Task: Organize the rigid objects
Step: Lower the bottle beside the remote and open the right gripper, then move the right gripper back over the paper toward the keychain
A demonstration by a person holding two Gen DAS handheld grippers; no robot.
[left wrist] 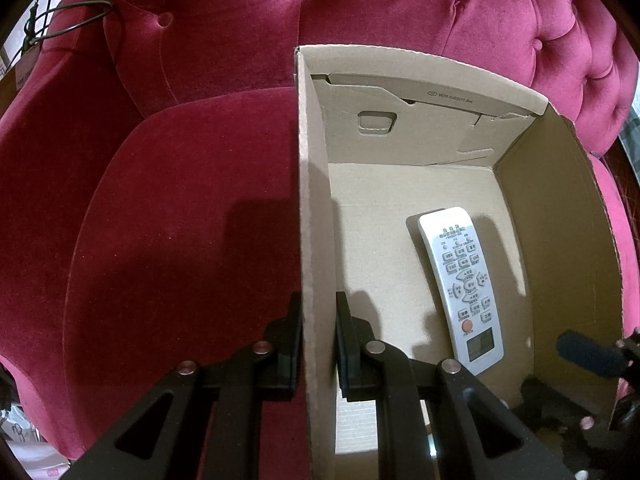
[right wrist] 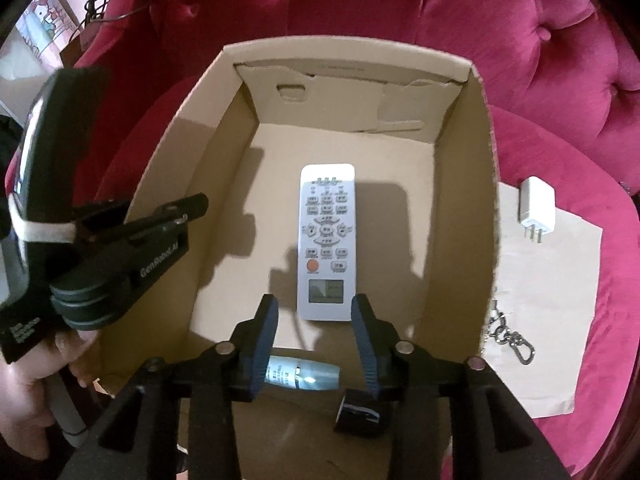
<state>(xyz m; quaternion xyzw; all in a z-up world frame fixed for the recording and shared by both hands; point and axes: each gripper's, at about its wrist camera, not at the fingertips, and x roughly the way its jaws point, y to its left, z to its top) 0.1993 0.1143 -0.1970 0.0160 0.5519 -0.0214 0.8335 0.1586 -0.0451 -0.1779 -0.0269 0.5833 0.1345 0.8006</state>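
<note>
An open cardboard box (left wrist: 556,208) (right wrist: 456,168) stands on a red velvet armchair. A white remote (left wrist: 460,288) (right wrist: 327,240) lies on the box floor. My left gripper (left wrist: 318,344) is shut on the box's left wall, one finger inside and one outside; it also shows at the left of the right wrist view (right wrist: 176,216). My right gripper (right wrist: 314,332) is open over the box's near end, just short of the remote. A silver and black flashlight (right wrist: 312,380) lies on the box floor under its fingers.
A white charger plug (right wrist: 536,206) and a metal keychain (right wrist: 508,336) lie on a beige paper sheet (right wrist: 552,304) on the seat, right of the box. Bare seat cushion (left wrist: 180,220) lies left of the box. A black cable (left wrist: 68,20) hangs at the back left.
</note>
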